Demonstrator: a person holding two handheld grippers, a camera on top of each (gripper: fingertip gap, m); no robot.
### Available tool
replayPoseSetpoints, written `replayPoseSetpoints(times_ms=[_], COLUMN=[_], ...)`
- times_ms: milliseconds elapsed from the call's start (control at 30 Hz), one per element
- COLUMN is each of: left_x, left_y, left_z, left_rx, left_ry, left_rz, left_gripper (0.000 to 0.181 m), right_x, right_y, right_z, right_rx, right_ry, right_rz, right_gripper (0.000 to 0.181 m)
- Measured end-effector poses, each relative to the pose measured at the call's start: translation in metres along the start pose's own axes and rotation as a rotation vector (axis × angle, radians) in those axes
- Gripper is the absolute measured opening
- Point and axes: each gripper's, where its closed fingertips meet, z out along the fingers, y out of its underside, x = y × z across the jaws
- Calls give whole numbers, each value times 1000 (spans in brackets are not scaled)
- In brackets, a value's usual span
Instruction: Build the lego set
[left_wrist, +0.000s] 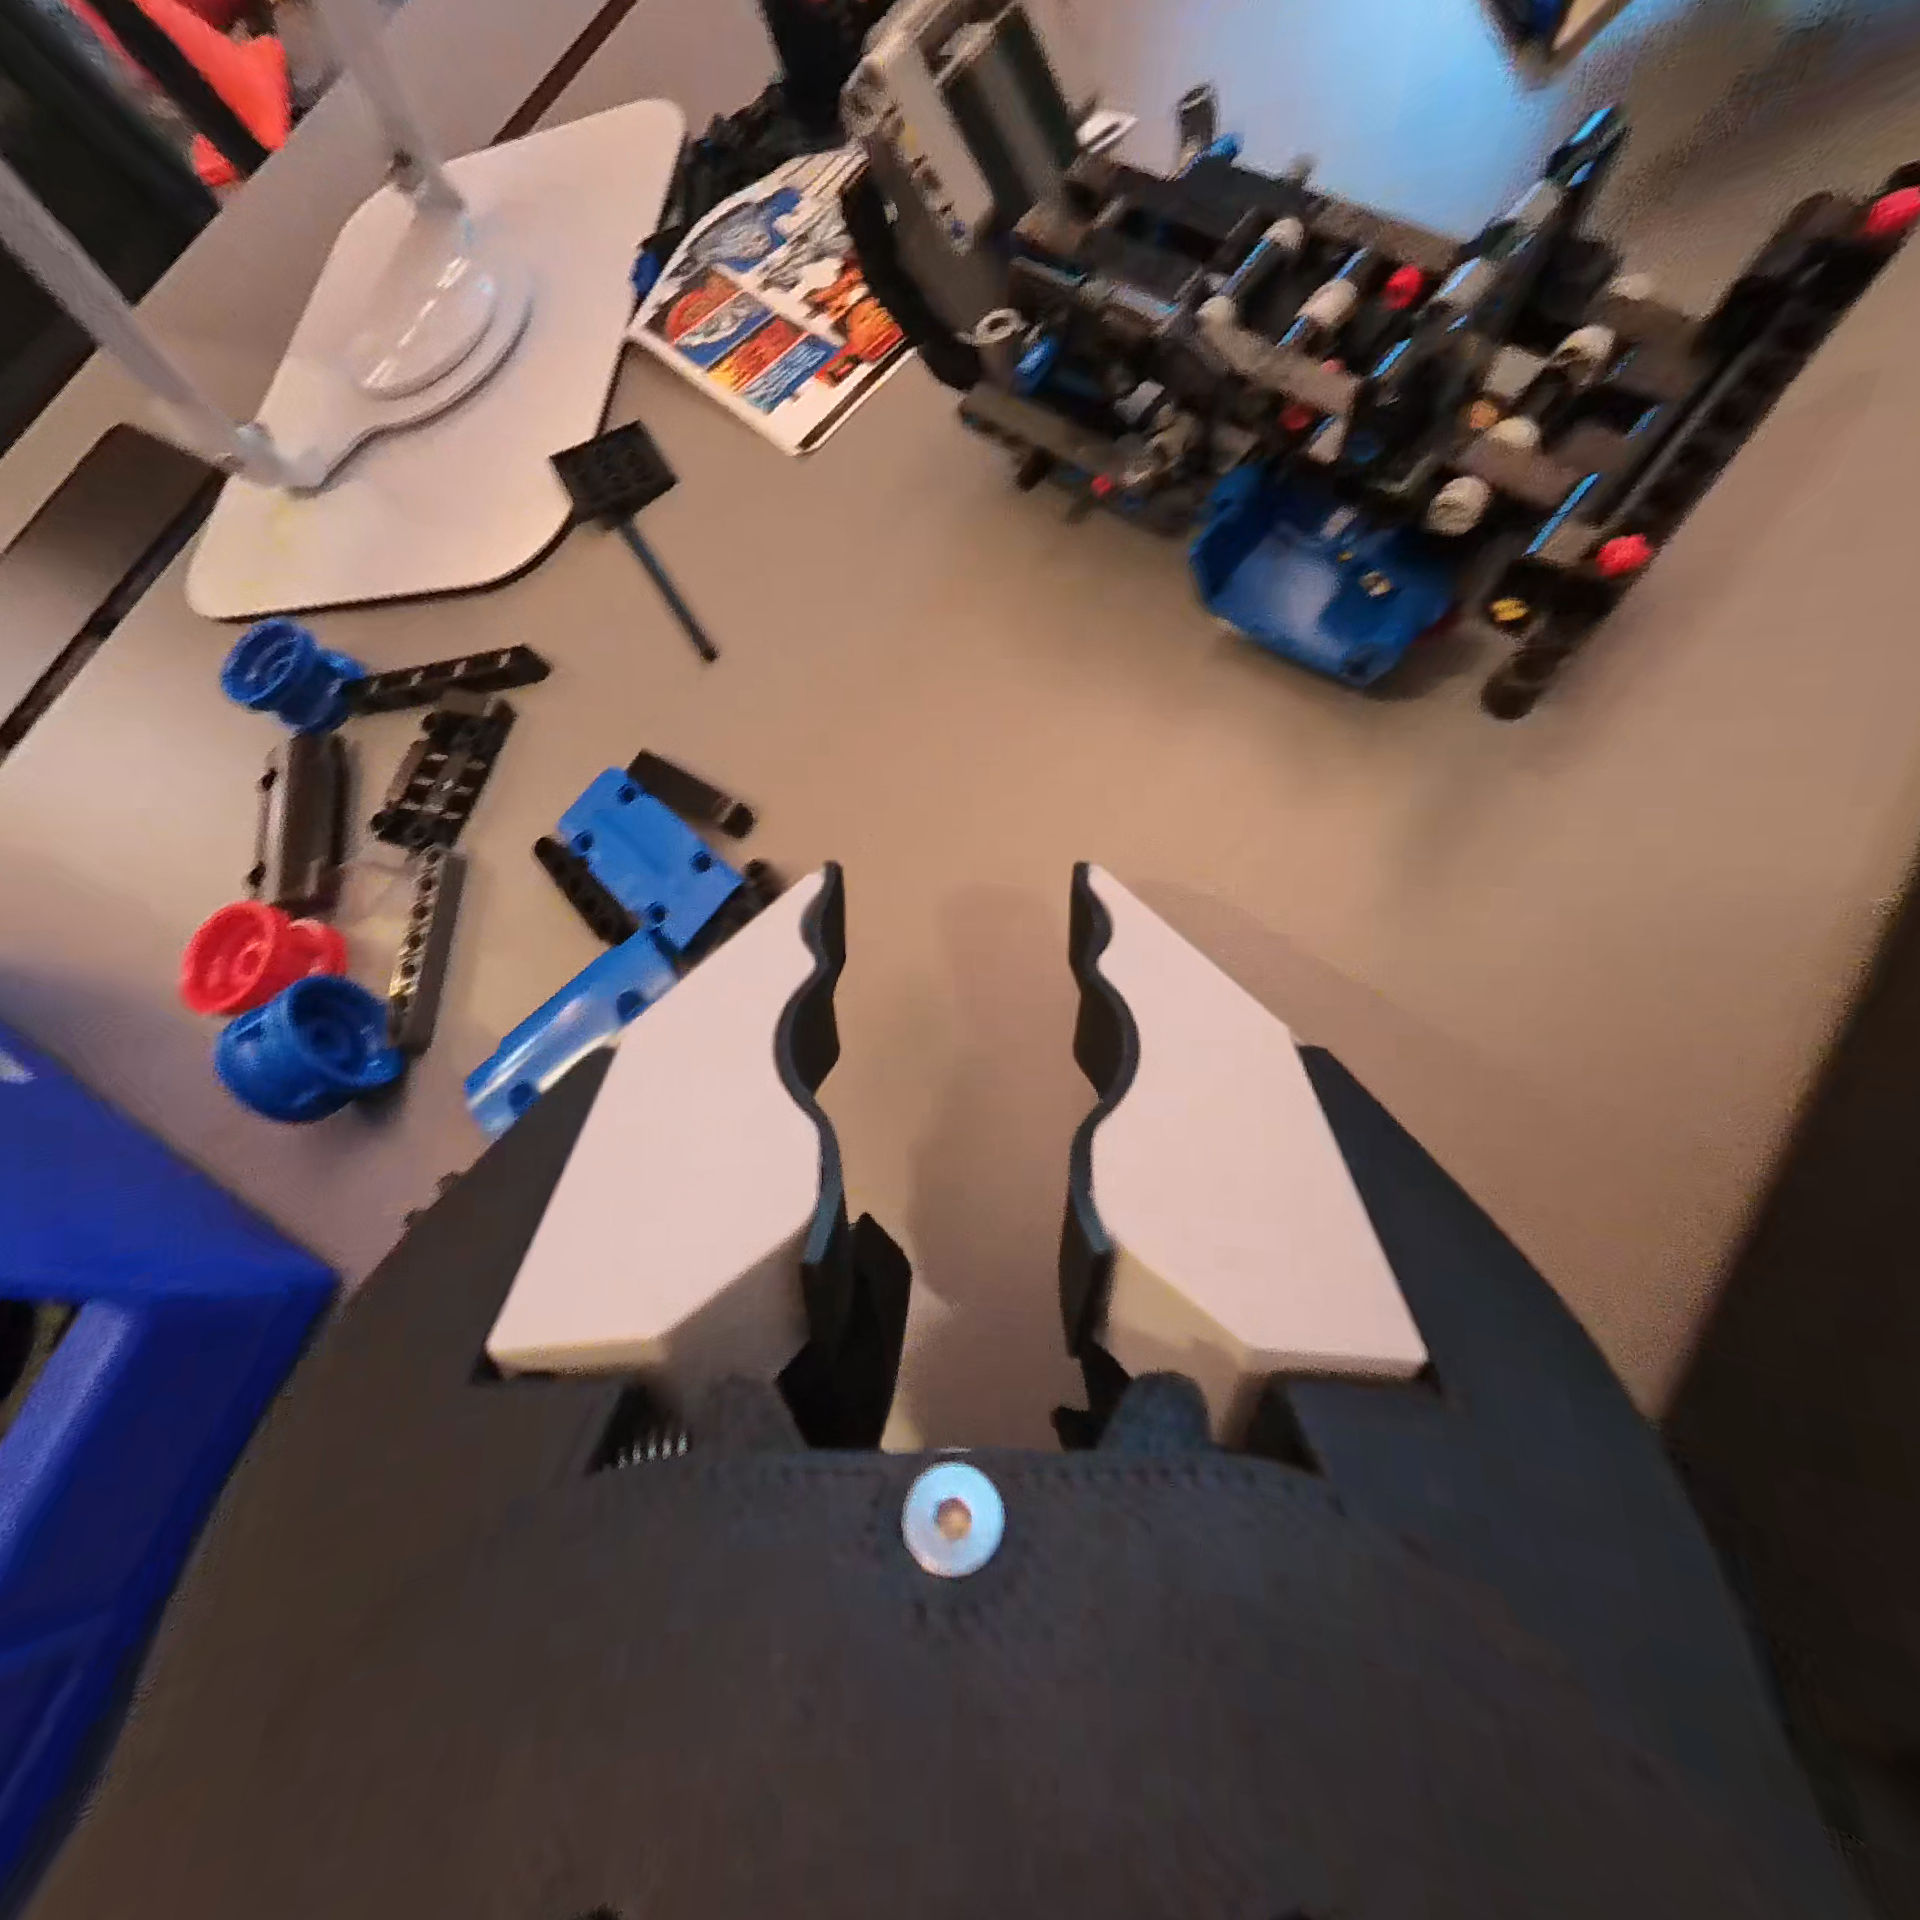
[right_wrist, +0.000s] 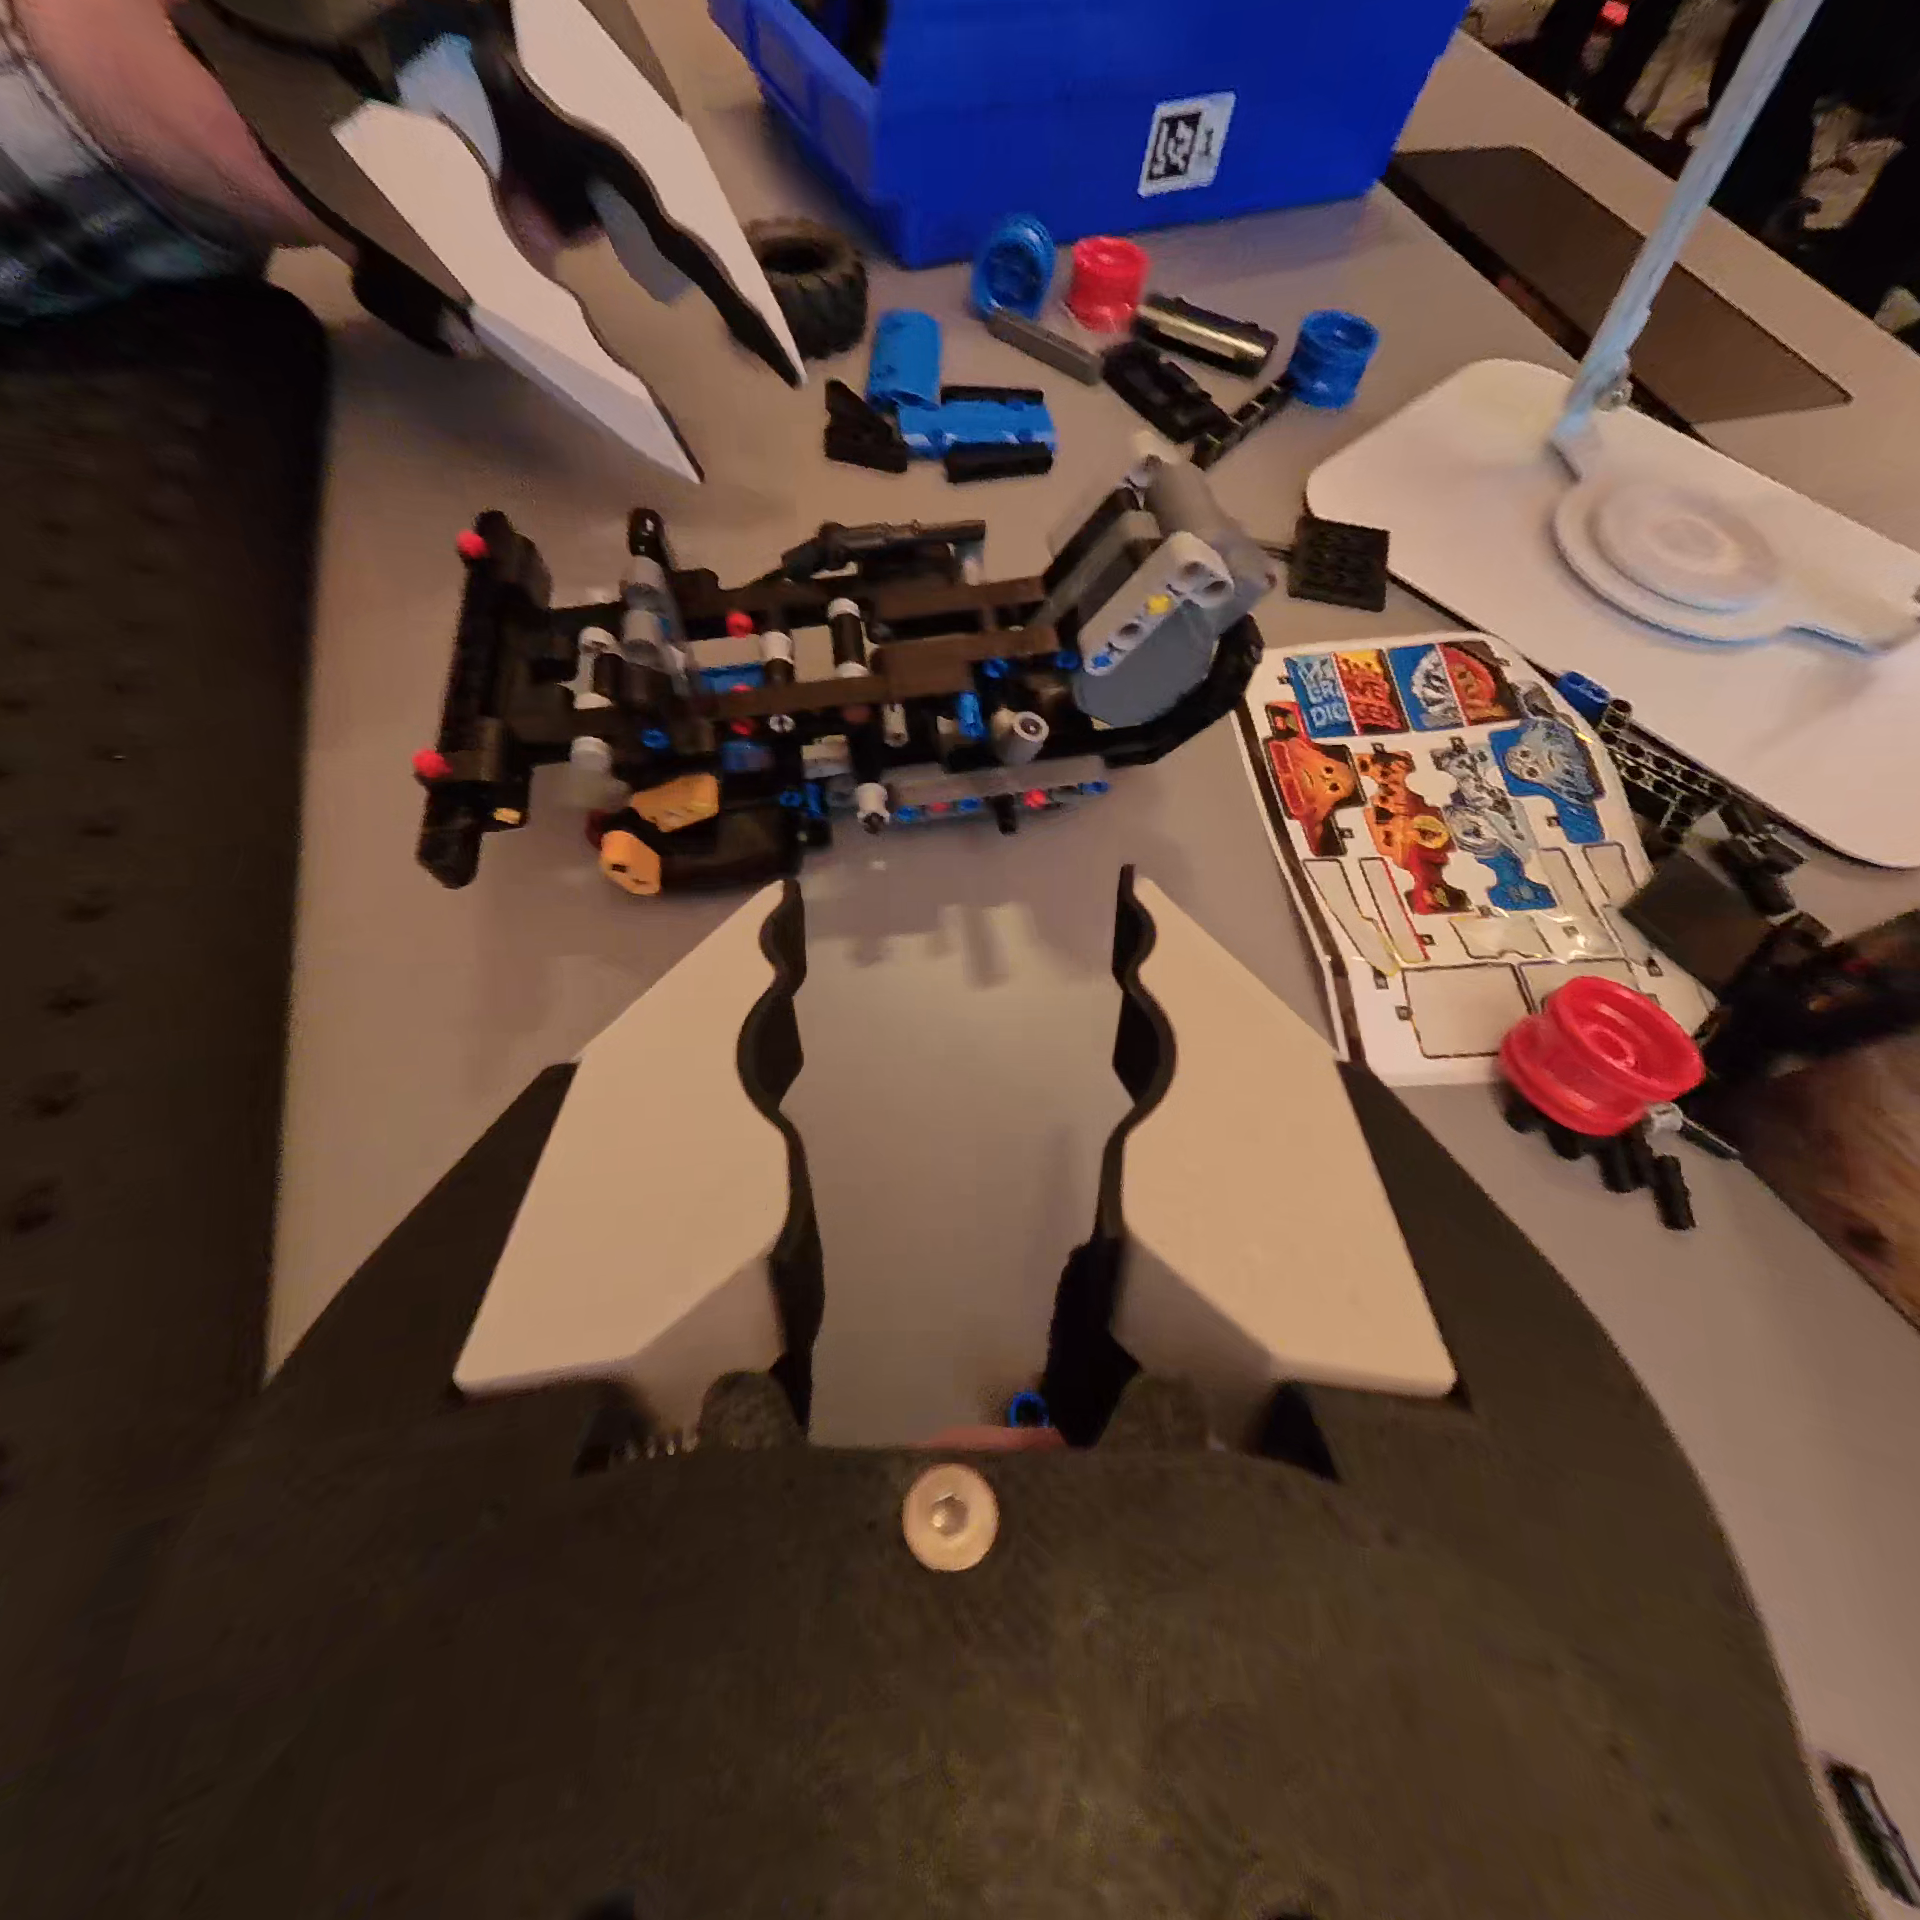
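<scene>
A partly built black, blue and grey lego chassis lies on the grey table; it also shows at the upper right of the left wrist view. My left gripper is open and empty above bare table, right of loose blue panels. It shows at the upper left of the right wrist view, held by a hand. My right gripper is open and empty, just in front of the chassis. Loose parts lie in a group: blue wheel hubs, a red hub, black beams.
A blue bin stands at the back, a sticker sheet to the right of the chassis with a red hub at its corner. A white lamp base sits at the far right. A black tyre lies near the bin. My right fingertips sit around 20 centimetres from my left ones. My left gripper's tips are some 15 centimetres from the red hub. The right camera catches it too, in the right wrist view.
</scene>
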Motion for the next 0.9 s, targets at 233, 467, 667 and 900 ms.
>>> replayPoseSetpoints(times_ms=[233,467,667,900], left_x=[-26,-24,-22,-22], left_y=[18,20,19,19], left_z=[0,13,14,15], left_rx=[-69,-89,-74,-56], left_ry=[-62,-47,-45,-40], left_rz=[12,45,30,22], left_gripper=[39,38,37,36], right_x=[10,43,67,85], right_y=[8,19,16,31], right_z=[5,2,22,55], right_rx=[-37,-78,-196,-316], right_ry=[41,162,228,131], right_rz=[11,99,17,130], right_gripper=[58,71,65,57])
